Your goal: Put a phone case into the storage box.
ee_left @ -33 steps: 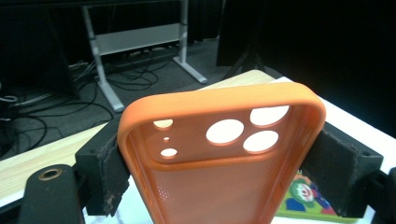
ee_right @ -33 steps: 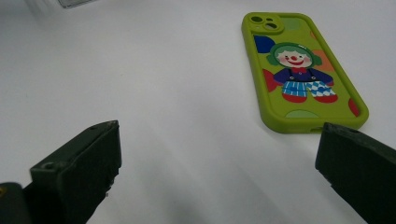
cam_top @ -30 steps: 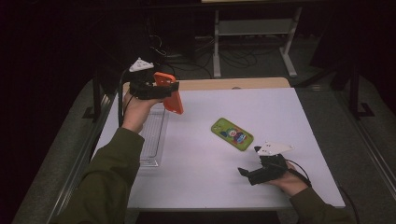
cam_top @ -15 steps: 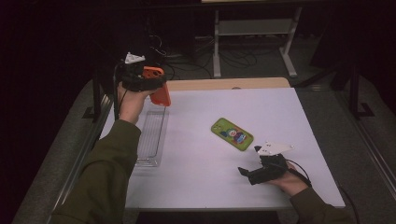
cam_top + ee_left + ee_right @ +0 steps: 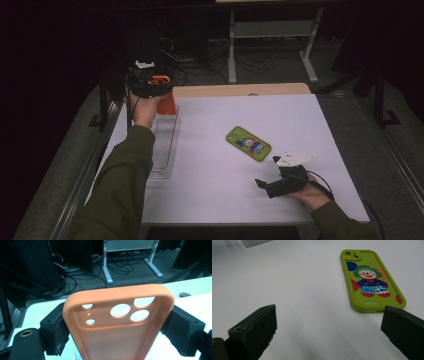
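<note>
While our left gripper (image 5: 159, 87) clamps the orange phone case (image 5: 117, 322) by its two long sides, we hold it tilted above the far end of the clear tray (image 5: 164, 150) at the table's (image 5: 300, 115) far left corner. Our right gripper (image 5: 265, 186) rests near the front edge with its jaws wide apart and nothing between them, the green clown phone case (image 5: 372, 282) lying flat just beyond.
</note>
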`<state>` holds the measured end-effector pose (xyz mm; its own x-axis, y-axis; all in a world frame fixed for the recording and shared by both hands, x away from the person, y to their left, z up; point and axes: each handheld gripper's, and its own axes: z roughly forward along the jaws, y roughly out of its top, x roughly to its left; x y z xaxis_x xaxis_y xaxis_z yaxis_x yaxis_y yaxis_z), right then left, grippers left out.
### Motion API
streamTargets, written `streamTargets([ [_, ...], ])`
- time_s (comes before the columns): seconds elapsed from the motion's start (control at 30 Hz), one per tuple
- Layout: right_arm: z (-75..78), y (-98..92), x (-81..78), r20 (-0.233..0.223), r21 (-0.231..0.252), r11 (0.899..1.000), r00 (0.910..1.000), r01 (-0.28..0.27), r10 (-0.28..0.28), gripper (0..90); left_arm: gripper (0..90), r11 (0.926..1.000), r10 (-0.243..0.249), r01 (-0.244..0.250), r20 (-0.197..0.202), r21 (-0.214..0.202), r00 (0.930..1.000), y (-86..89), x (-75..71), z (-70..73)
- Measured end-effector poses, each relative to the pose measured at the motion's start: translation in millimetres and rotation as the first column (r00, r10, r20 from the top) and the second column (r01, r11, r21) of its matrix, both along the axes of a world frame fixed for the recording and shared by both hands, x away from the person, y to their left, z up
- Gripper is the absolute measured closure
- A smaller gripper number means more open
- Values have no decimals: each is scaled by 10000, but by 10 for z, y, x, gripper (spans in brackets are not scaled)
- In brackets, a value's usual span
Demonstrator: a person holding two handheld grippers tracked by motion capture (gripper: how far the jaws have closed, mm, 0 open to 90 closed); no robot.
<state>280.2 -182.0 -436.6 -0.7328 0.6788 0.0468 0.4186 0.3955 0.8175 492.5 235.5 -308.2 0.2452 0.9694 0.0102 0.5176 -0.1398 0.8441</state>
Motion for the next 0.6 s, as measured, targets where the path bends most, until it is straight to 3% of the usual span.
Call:
streamTargets([
  [0.2,4,-16,-7,30,-8,10000,10000,28,-28,0,161,9991,376,-368,-396,206,9985,-9,87,-161],
  [0.3,4,-18,-8,33,-3,10000,10000,38,-38,0,161,9989,449,-445,-341,124,9984,-17,115,-216],
  [0.4,7,-17,-9,19,5,10000,10000,45,-45,0,160,9985,418,-397,-579,369,9974,-29,136,-277],
  [0.6,6,-18,-9,16,4,10000,10000,38,-38,0,159,9974,418,-378,-647,613,9970,-43,170,-390],
])
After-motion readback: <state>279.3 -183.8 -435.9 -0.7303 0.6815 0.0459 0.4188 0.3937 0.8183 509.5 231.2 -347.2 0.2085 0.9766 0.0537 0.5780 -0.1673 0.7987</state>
